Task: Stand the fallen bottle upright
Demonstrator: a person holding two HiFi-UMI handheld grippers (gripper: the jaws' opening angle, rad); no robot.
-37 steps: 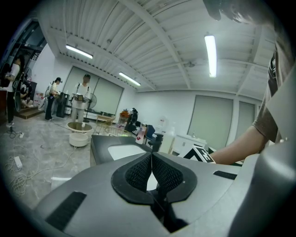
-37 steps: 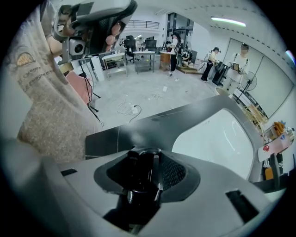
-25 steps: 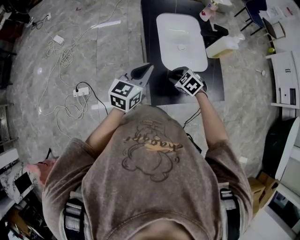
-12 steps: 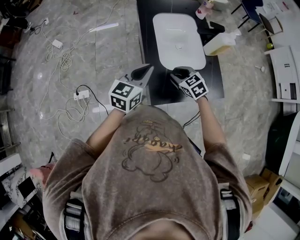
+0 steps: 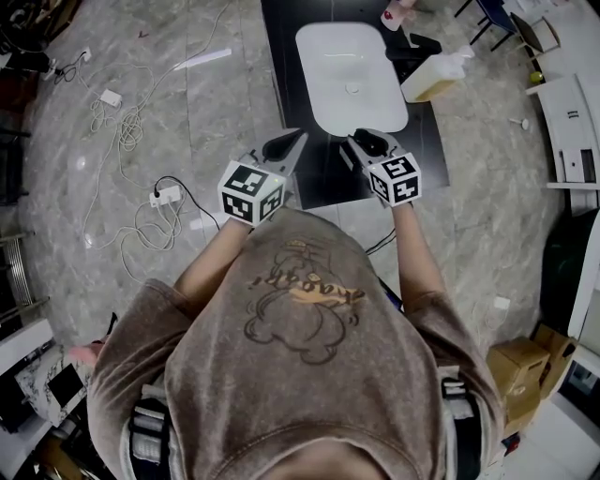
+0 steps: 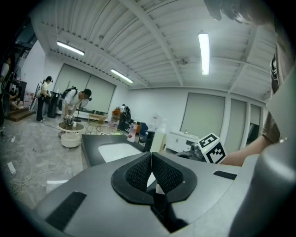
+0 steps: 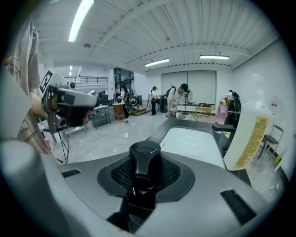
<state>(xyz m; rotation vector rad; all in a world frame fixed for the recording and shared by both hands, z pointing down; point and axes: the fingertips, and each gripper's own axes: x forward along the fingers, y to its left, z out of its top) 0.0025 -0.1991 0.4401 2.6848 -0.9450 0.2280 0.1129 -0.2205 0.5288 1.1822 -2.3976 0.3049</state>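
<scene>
My right gripper (image 5: 362, 141) is over the near edge of the black counter (image 5: 427, 164). A black bottle (image 7: 144, 159) stands between its pads, and only the cap and neck show. The jaws are closing, and both mesh pads (image 7: 172, 173) lie against the neck. The bottle's body is hidden below the gripper. In the head view it is a dark rounded shape (image 5: 373, 143) at the jaws. My left gripper (image 5: 296, 141) hangs beside it at the counter's left edge. Its jaws (image 6: 151, 155) are shut, tips touching, with nothing between them.
A white sink basin (image 5: 349, 75) is set into the counter. A large white bottle with a yellow label (image 7: 249, 134) stands right of it (image 5: 434, 77). A small pink-and-white bottle (image 5: 394, 17) is farther back. Cables and a power strip (image 5: 164, 195) lie on the floor at left. People (image 6: 76, 99) stand far off.
My right gripper has risen and rolled, so its marker cube now faces up more squarely, and it sits a little farther right. The left gripper has stayed where it was.
</scene>
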